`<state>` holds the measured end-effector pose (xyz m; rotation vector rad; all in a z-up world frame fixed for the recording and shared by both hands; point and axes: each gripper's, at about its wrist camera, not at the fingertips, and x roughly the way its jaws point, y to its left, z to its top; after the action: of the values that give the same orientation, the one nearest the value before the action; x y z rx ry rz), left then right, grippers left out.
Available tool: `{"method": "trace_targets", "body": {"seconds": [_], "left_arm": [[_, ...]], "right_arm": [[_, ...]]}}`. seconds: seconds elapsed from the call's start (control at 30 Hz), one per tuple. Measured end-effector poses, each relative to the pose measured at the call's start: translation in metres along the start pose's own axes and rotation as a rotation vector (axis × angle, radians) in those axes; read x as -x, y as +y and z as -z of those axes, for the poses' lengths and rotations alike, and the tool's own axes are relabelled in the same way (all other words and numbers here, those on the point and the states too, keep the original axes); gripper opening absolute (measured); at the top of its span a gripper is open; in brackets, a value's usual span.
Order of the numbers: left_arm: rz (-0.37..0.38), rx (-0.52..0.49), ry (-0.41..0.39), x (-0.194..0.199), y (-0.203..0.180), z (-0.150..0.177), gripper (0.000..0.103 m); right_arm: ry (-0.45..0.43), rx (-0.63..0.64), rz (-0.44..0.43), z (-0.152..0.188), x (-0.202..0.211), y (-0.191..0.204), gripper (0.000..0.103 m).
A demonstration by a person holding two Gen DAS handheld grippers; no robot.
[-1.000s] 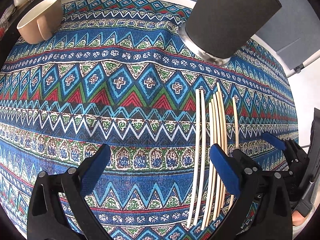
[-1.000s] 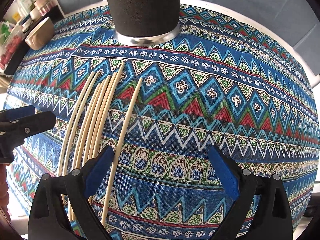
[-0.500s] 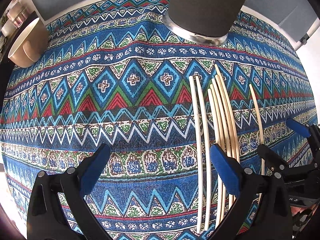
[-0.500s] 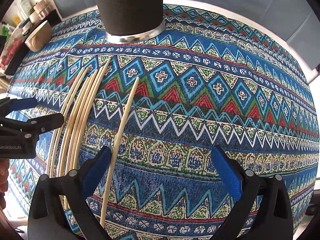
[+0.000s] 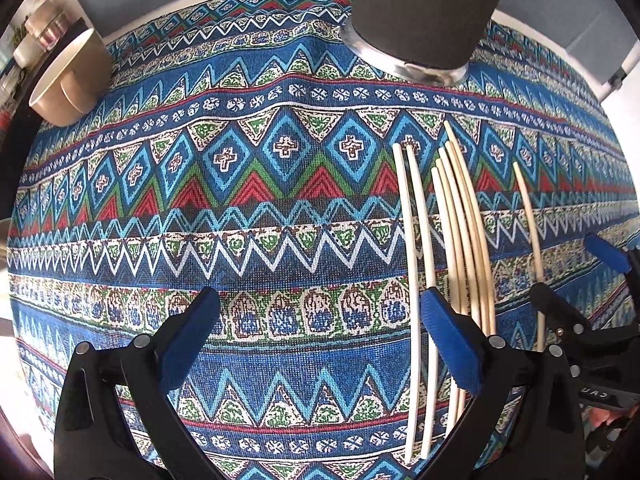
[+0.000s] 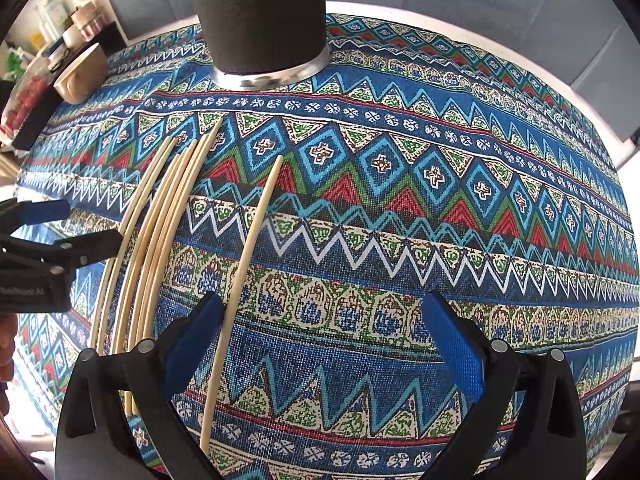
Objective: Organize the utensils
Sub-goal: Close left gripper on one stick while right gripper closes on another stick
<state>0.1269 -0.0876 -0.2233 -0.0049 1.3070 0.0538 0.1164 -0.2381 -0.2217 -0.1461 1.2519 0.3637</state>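
I have both tools hanging over the table with the patterned cloth, and both stand with their jaws wide apart, gripping nothing. My left gripper sits over bare cloth toward the near edge, its right blue pad just beside the bundle of chopsticks. That bundle lies flat, running from the near edge toward the far edge: two paler sticks on its left side, a tight group of tan ones next to them. One lone chopstick lies apart to the right of the bundle, and my right gripper has its left pad just beside it; I cannot tell whether they touch. The dark cylindrical holder with a metal base ring stands upright near the far edge, beyond the stick tips. A tan bowl rests at the far left edge.
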Motion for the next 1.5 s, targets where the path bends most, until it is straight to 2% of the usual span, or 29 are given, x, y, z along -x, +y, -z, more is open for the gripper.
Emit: {"method": "trace_targets", "body": {"seconds": [0.2, 0.4, 0.5, 0.57, 0.6, 0.67, 0.7, 0.73, 0.77, 0.83, 0.87, 0.9, 1.03, 1.2, 1.27, 1.37, 1.5], "left_arm": [[-0.001, 0.027, 0.006, -0.003, -0.001, 0.001, 0.099], [-0.006, 0.066, 0.054, 0.0, 0.032, 0.005, 0.099], [-0.001, 0.046, 0.059, 0.001, 0.046, 0.01, 0.098], [0.001, 0.056, 0.053, 0.004, 0.058, 0.013, 0.092], [0.002, 0.055, 0.05, 0.007, 0.062, 0.015, 0.086], [0.005, 0.053, 0.047, 0.011, 0.072, 0.019, 0.072], [0.009, 0.056, 0.046, 0.014, 0.077, 0.02, 0.067], [0.013, 0.06, 0.046, 0.013, 0.091, 0.024, 0.056], [0.015, 0.069, 0.046, 0.016, 0.102, 0.025, 0.049], [0.028, 0.104, 0.047, 0.018, 0.124, 0.029, 0.019], [0.042, 0.127, 0.052, 0.019, 0.137, 0.03, 0.011], [0.063, 0.151, 0.054, 0.019, 0.148, 0.031, 0.008], [0.155, 0.185, 0.064, 0.019, 0.176, 0.035, 0.007], [0.295, 0.335, 0.099, 0.013, 0.23, 0.042, 0.005], [0.284, 0.352, 0.11, 0.017, 0.233, 0.046, 0.005], [0.254, 0.34, 0.106, 0.027, 0.243, 0.042, 0.005], [0.263, 0.346, 0.09, 0.05, 0.247, 0.036, 0.005]], "right_arm": [[0.005, -0.005, 0.004, 0.001, 0.001, 0.0, 0.095], [0.06, 0.007, 0.004, -0.005, -0.001, -0.001, 0.094], [0.072, 0.013, 0.001, -0.008, 0.001, -0.001, 0.086], [0.071, 0.003, 0.004, -0.01, 0.006, -0.007, 0.062], [0.072, -0.006, 0.008, -0.009, 0.008, -0.011, 0.055], [0.077, -0.019, 0.008, -0.009, 0.011, -0.023, 0.029], [0.079, -0.022, 0.009, -0.009, 0.012, -0.029, 0.024], [0.086, -0.025, 0.009, -0.01, 0.012, -0.036, 0.011], [0.095, -0.031, 0.011, -0.011, 0.012, -0.042, 0.005], [0.11, -0.056, -0.01, -0.013, 0.01, -0.055, 0.005], [0.116, -0.075, -0.037, -0.014, 0.009, -0.061, 0.004], [0.123, -0.094, -0.055, -0.015, 0.008, -0.064, 0.004], [0.135, -0.172, -0.111, -0.018, 0.006, -0.076, 0.004], [0.158, -0.288, -0.188, -0.019, 0.003, -0.099, 0.005], [0.16, -0.327, -0.204, -0.018, 0.003, -0.109, 0.005], [0.144, -0.339, -0.179, -0.011, 0.012, -0.118, 0.005], [0.101, -0.363, -0.162, -0.014, 0.027, -0.136, 0.005]]}}
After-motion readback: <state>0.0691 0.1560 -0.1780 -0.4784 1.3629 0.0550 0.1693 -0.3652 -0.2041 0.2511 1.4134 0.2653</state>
